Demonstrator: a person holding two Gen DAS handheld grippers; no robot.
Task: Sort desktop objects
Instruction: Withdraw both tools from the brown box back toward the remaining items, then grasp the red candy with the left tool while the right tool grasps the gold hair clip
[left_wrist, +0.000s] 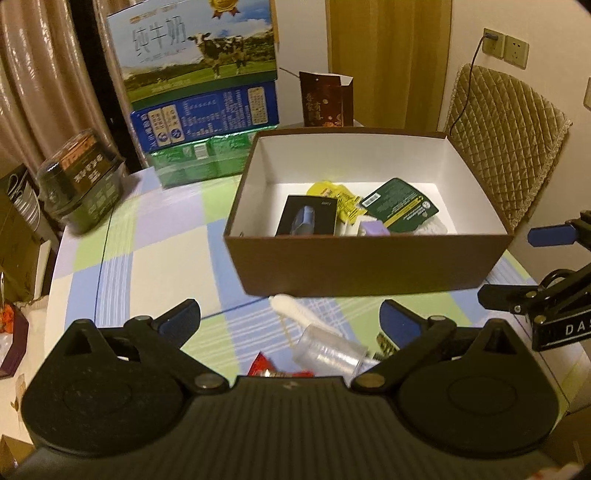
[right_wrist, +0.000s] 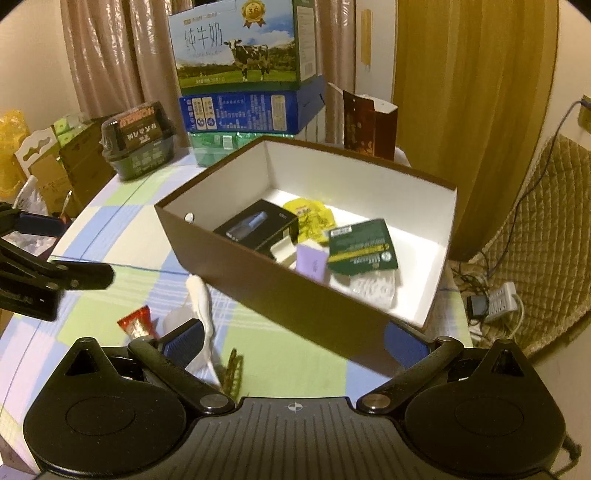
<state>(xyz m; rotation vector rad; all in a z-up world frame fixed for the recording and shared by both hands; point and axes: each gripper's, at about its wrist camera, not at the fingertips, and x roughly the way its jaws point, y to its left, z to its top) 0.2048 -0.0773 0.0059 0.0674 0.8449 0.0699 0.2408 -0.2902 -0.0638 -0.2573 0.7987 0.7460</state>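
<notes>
From the left wrist view, the brown box (left_wrist: 369, 258) stands on the checked tablecloth (left_wrist: 155, 258), a little to the right of centre and farther than the gripper. Inside it there are already several things: a black carton (left_wrist: 308, 216), a yellow packet (left_wrist: 332, 192), a dark green card (left_wrist: 399, 205) and a small purple piece (left_wrist: 375, 227). So this part of the sorting looks done. The left gripper (left_wrist: 290, 319) has its jaws spread wide and nothing is between the pads. Below it, near the box front, lie a white cotton-like stick (left_wrist: 295, 310), a clear plastic cup (left_wrist: 328, 354) on its side and a red wrapper (left_wrist: 262, 363). These are left to sort. The right gripper (left_wrist: 524, 266) shows at the right edge.

From the right wrist view, the same box (right_wrist: 295, 295) is seen at an angle, with the same contents (right_wrist: 258, 225). The right gripper (right_wrist: 295, 336) also has its jaws spread and empty. On the cloth near it are the white stick (right_wrist: 201, 299), the red wrapper (right_wrist: 138, 323) and a small golden object (right_wrist: 232, 373); I cannot tell what that one is. By my judgement, about half of the things is sorted.
</notes>
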